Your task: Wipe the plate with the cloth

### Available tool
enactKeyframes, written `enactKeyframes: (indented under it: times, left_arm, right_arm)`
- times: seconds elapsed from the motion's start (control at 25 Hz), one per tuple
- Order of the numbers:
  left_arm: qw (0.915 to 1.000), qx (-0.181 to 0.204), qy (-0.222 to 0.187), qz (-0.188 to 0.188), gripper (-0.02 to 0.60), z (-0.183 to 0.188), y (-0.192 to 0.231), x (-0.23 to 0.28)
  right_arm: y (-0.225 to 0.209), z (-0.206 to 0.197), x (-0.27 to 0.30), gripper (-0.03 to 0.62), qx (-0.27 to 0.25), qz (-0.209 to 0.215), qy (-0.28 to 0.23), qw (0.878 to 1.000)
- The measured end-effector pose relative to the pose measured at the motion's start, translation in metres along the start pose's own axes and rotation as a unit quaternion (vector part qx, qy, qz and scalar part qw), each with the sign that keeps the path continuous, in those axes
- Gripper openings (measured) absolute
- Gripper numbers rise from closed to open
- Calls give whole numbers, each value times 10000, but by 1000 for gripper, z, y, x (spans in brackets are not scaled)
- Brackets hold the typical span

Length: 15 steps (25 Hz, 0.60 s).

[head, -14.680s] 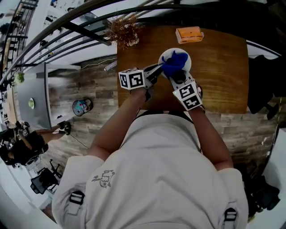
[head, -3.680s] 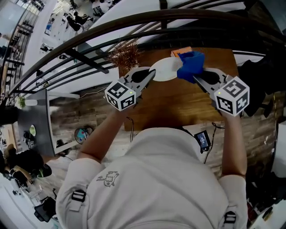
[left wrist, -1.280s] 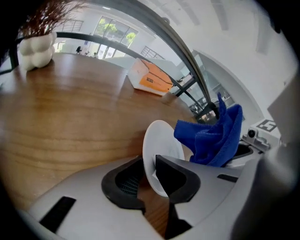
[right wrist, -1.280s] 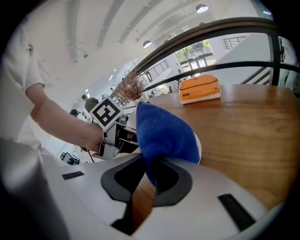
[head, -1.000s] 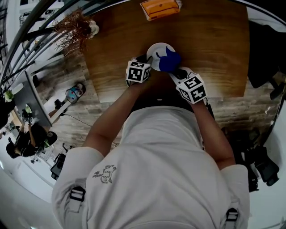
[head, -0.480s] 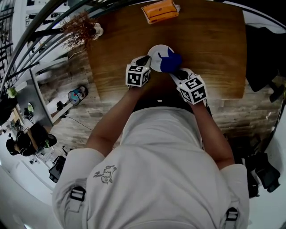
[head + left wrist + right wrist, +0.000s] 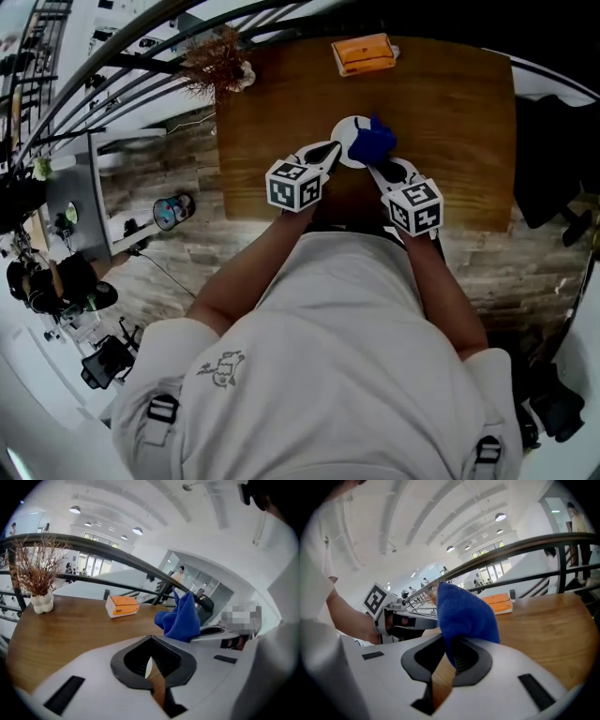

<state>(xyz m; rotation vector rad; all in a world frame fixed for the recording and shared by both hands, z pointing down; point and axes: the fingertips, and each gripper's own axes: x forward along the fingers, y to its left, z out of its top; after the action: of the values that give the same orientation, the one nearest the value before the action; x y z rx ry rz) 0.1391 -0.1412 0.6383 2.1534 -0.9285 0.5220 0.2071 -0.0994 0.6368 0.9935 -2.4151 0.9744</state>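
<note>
left gripper (image 7: 152, 665) has just been closing and is shut on the rim of the plate (image 7: 348, 141), whose thin white edge shows between its jaws. pinching the rim leaves the plate's face free for wiping, and the plate looks held clear of the bench (image 7: 450, 150) rather than resting on it (hard to be sure from above). right gripper (image 7: 449, 660) is clamped on the blue cloth (image 7: 464, 611), most of which bunches up past its jaws, giving a soft wad to press on the plate. the cloth sits just right of the left gripper's tips and overlaps the plate's right side in the head view, so my guess is a wiping stroke is in hand or about to begin. beyond both grippers lies an orange box (image 7: 365, 53), and beyond and left of the left gripper stands a vase of dried twigs (image 7: 41, 603), both well apart from the work. count: two grippers, one plate, one cloth, one orange box, one vase, one bench.
</note>
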Motion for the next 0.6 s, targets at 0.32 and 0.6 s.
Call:
enactKeyframes:
  times: [0.32, 0.6]
  left_arm:
    - [9937, 861, -589, -408, 6, 41, -26, -57]
    - [9859, 1172, -933, -751, 6, 39, -35, -119]
  right_arm:
    - [49, 36, -21, 46, -325, -301, -687, 9967]
    - [111, 38, -37, 46, -487, -728, -1357, 9869]
